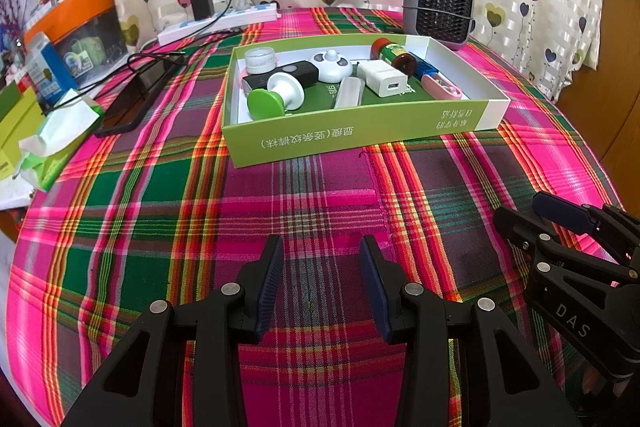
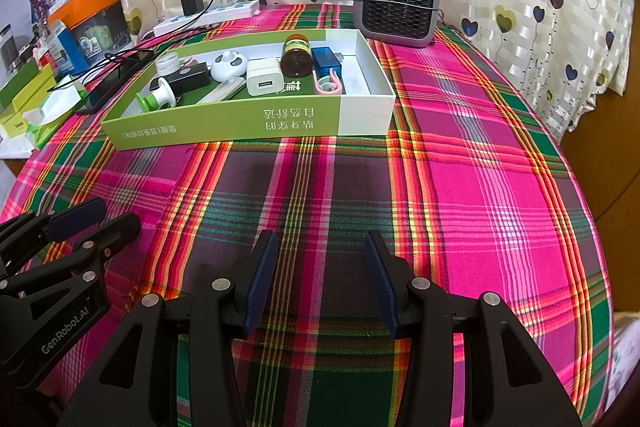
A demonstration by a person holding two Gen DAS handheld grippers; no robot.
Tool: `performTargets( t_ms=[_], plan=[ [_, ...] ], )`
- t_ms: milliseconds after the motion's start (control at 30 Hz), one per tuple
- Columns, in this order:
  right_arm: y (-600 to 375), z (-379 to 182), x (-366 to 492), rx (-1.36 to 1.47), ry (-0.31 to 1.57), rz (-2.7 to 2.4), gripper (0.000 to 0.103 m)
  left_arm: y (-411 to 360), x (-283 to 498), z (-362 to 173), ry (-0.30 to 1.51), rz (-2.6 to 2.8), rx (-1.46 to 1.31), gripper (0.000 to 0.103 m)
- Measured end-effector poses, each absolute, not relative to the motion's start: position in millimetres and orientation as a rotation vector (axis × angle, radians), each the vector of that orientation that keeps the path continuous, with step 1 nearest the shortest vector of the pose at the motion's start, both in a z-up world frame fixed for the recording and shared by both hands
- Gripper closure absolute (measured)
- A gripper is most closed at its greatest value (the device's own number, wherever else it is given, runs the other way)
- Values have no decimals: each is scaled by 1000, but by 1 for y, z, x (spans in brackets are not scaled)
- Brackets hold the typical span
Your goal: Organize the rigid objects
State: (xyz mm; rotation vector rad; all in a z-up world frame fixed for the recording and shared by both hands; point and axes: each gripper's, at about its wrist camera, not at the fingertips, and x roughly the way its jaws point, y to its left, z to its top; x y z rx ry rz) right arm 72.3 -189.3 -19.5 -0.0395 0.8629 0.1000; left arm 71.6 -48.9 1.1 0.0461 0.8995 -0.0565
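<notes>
Left wrist view: you're hovering both claws, left (image 1: 320, 283) and right (image 2: 320, 279), released and empty; everything's sitting in the box (image 1: 360, 135), sorting looking finished.

We look down and forward from two cameras low over the plaid tablecloth (image 1: 320, 195), side by side, left one seeing the right gripper (image 1: 528, 217) at its edge, and both share the green box (image 2: 224, 127) farther off.
</notes>
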Motion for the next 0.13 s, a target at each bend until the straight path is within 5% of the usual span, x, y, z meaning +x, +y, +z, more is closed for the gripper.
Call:
performTargets(
  t_ms=[133],
  plan=[
    [-189, -20, 72, -40, 863, 100, 57, -49, 71, 1, 900, -55, 49, 65]
  ],
)
